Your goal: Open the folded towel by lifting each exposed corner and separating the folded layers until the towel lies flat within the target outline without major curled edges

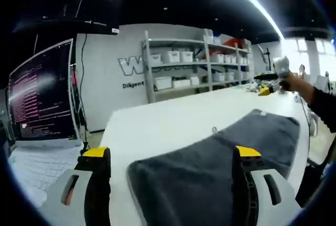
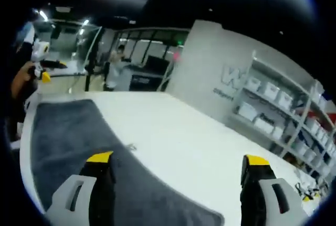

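Hovering above the white surface [image 1: 157, 126], both grippers hold nothing. Left gripper [image 1: 170, 158]: jaws spread wide, yellow tips well apart, nothing between them but what lies below. Right gripper [image 2: 178, 164]: likewise spread, jaws apart over the near edge of the cloth.

Grey towel [image 1: 220, 163] lies on the surface, stretched as a long strip; in the left gripper view its near rounded corner sits between the jaws and under the right-hand jaw, with the long axis running away toward the far right. In the right gripper view the towel [image 2: 68, 142] spreads from the lower middle up to the far left, its edge passing just under the left-hand jaw; the right-hand jaw hangs over bare surface. No target outline can be made out.

Key relation: the towel's long axis runs between the two grippers (each camera looks down the strip from an opposite end, judging by the other gripper held in a hand [image 1: 294, 82] at the far end). Each gripper is therefore nearest its own end's corner; the left one looks best lined up, corner directly ahead and below.

Whether a folded layer remains is hard to tell: the cloth looks fairly flat, with a thick rolled rim at the near corner. Small pale object [image 1: 214, 130] just beside the towel edge, not identifiable.

Background: shelving with white bins [image 1: 184, 68]; monitor [image 1: 42, 95] at left.
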Demonstrator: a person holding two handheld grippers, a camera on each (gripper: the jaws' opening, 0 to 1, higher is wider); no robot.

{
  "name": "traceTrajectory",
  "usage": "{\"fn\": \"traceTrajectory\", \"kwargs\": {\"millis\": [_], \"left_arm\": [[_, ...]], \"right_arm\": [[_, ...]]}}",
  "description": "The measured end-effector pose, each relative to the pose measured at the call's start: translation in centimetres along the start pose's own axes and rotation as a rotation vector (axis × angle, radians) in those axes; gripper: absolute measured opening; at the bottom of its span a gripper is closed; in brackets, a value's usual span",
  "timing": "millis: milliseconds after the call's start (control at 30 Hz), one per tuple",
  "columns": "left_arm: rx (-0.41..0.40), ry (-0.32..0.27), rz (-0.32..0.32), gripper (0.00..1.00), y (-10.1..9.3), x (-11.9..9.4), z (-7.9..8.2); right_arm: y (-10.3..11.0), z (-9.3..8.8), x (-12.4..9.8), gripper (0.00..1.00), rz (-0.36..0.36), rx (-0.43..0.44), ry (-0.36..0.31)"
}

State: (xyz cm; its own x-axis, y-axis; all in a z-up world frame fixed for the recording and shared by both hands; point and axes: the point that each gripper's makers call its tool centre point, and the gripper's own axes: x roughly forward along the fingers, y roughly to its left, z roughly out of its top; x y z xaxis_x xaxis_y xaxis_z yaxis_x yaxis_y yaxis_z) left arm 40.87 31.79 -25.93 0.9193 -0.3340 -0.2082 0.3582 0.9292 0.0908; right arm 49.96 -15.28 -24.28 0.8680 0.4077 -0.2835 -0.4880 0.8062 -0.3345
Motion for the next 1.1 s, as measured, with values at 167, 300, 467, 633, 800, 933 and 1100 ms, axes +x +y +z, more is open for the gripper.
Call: {"fn": "traceTrajectory", "kwargs": {"millis": [167,300,467,633,800,933,1100], "left_arm": [[0.004,0.051,-0.024,0.92,0.0,2.1,-0.3],[0.015,0.074,-0.011,0.9,0.5,3.3,-0.3],[0.023,0.099,-0.013,0.85,1.4,4.9,0.0],[0.105,0.193,0.046,0.81,3.6,6.4,-0.7],[0.087,0.208,0.064,0.78,4.1,7.3,-0.6],[0.107,0.222,0.065,0.78,4.1,8.1,-0.6],[0.105,0.239,0.077,0.78,5.1,8.8,-0.4]], "right_arm": [[-2.9,-2.1,-2.0,0.99,-0.053,0.0,0.03],[-5.6,-3.5,-3.4,0.98,-0.083,0.019,0.051],[-7.0,-4.1,-4.0,0.97,-0.101,0.013,0.062],[-7.7,-4.1,-3.8,0.94,-0.107,0.027,0.059],[-7.7,-3.8,-3.3,0.93,-0.095,0.027,0.05],[-7.7,-3.8,-2.4,0.93,-0.081,0.013,0.06],[-7.9,-3.4,-1.7,0.93,-0.075,0.013,0.054]]}}
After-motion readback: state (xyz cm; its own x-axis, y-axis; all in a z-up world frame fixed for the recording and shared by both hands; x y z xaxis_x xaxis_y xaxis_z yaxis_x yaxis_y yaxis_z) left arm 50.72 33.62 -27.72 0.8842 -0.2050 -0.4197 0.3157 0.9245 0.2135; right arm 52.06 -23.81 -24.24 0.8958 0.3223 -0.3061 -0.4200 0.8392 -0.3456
